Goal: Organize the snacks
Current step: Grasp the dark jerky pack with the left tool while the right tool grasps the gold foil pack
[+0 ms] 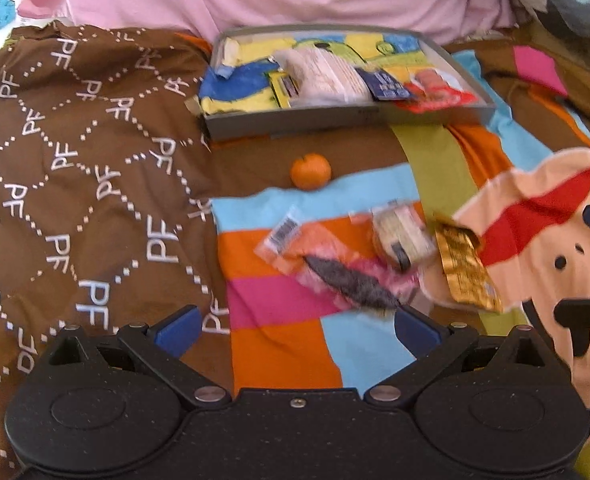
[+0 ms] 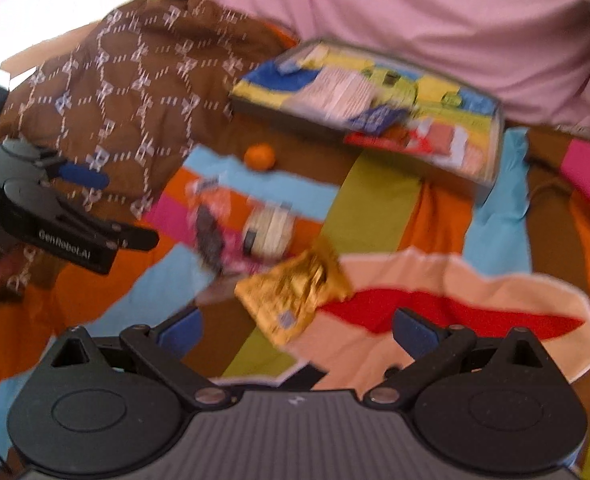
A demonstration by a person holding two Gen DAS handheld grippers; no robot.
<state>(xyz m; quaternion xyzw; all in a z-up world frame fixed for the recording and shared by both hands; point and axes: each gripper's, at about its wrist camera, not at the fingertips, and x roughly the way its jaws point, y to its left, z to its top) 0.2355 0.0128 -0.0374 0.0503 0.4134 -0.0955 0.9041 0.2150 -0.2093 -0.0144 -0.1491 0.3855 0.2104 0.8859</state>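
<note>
Both grippers hang over the patchwork bedspread, jaws spread wide and holding nothing. The left gripper hovers just short of a clear packet with a dark strip inside. The right gripper has the gold foil packet lying between its fingertips, though the blur makes it hard to say whether anything touches. A pale wrapped snack lies between those two packets. A small orange sits alone near the grey tray, which holds several packets by the bedspread's far edge.
</note>
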